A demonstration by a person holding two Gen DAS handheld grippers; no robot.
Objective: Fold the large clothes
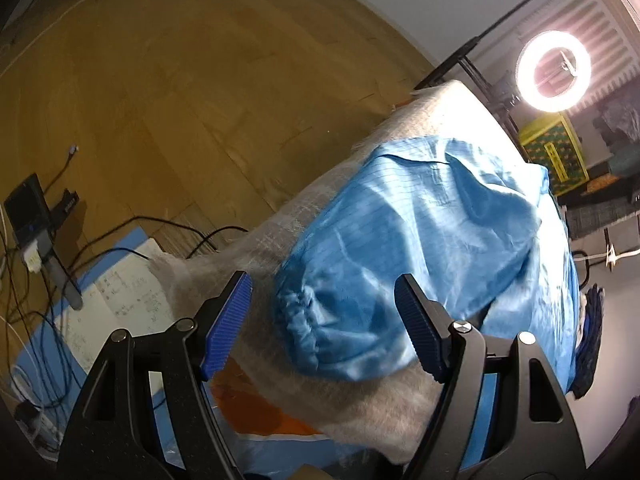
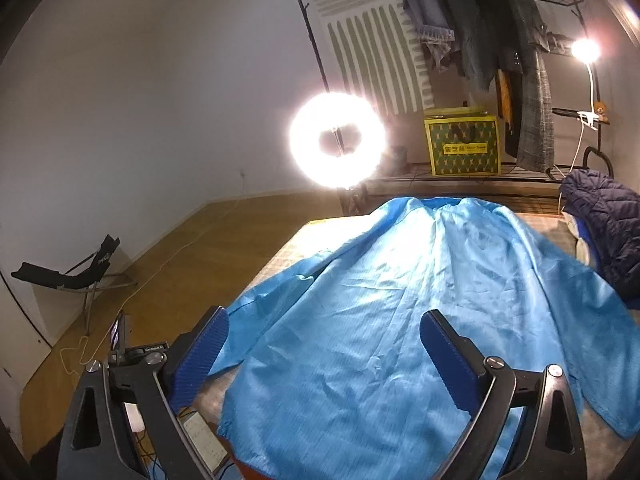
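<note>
A large light-blue coat (image 2: 400,300) lies spread on a table under a pale woven cover (image 2: 304,240), collar at the far end, sleeves out to both sides. In the left wrist view one sleeve of the coat (image 1: 420,220) runs toward me and ends in a gathered elastic cuff (image 1: 304,320). My left gripper (image 1: 323,280) hovers open just over that cuff, which lies between the blue pads without being pinched. My right gripper (image 2: 326,314) stands wide open above the coat's near hem, with nothing held.
A bright ring light (image 2: 338,146) stands past the table's far end. A yellow-green box (image 2: 462,146) and hanging clothes (image 2: 500,40) are behind. A dark quilted jacket (image 2: 604,220) lies at the table's right. Cables and a phone (image 1: 28,208) lie on the wooden floor.
</note>
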